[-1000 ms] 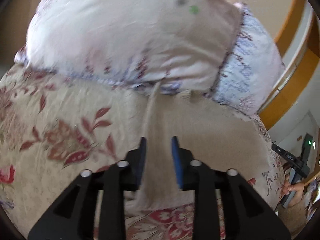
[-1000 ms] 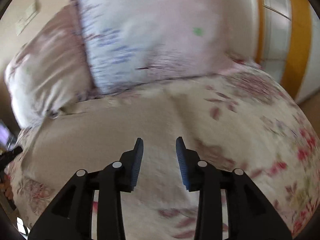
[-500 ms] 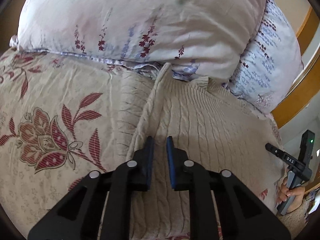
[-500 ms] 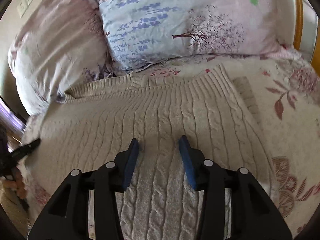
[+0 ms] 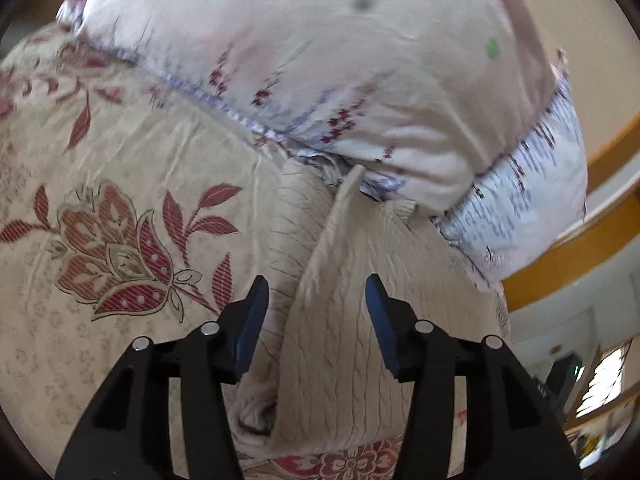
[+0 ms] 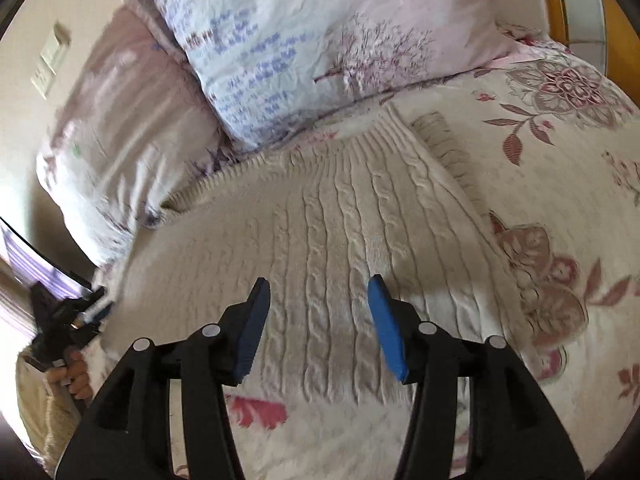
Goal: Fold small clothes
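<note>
A cream cable-knit sweater [image 6: 320,224] lies flat on the floral bedspread, its collar toward the pillows. In the left wrist view the sweater [image 5: 360,280] shows a raised fold edge running away from me, with a sleeve tucked under at the left. My left gripper [image 5: 316,312] is open and empty, its jaws either side of that fold edge. My right gripper [image 6: 318,312] is open and empty, just above the sweater's lower middle.
Two pillows [image 6: 320,32] lean at the head of the bed, against the sweater's collar. The floral bedspread [image 5: 100,208] spreads left of the sweater. A wooden bed frame [image 5: 580,256] is at the right. The other hand and gripper [image 6: 64,320] show at the left edge.
My left gripper was nearly shut on the sweater's fold half a second ago; now it is open wide. My right gripper has opened a little wider and drawn back slightly.
</note>
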A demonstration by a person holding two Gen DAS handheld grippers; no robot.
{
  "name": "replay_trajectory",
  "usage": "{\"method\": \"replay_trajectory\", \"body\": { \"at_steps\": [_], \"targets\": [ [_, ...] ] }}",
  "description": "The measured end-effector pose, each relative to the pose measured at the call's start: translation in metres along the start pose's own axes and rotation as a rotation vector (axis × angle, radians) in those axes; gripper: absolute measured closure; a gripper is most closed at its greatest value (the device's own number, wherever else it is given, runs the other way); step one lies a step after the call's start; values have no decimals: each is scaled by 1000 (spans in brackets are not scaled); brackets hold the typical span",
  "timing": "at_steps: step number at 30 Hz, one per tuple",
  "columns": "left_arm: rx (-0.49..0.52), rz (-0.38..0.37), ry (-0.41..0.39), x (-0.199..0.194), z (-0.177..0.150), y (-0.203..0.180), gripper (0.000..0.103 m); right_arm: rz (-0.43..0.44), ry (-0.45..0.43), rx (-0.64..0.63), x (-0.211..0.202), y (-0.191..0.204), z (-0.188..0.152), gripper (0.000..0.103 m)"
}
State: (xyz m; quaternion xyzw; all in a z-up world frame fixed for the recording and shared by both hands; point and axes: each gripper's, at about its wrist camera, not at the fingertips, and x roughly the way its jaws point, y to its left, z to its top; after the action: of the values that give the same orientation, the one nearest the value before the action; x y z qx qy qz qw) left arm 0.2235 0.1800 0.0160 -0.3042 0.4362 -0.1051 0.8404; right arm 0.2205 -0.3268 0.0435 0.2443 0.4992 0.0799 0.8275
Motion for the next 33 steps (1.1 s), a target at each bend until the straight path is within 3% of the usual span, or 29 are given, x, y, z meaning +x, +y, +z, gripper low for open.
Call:
{"method": "replay_trajectory", "body": {
  "at_steps": [6, 14, 30, 33],
  "targets": [
    [-61, 9, 25, 17, 6, 3, 50, 196, -96, 14, -24, -2, -14, 43],
    [-85, 24, 9, 27, 10, 6, 52, 371, -65, 34, -11, -8, -33, 42],
    [-100, -12, 11, 37, 10, -2, 52, 500, -47, 27, -1, -8, -47, 41],
    [-128, -43, 30, 42, 8, -3, 61, 517, -45, 42, 1, -12, -47, 41]
  ]
}}
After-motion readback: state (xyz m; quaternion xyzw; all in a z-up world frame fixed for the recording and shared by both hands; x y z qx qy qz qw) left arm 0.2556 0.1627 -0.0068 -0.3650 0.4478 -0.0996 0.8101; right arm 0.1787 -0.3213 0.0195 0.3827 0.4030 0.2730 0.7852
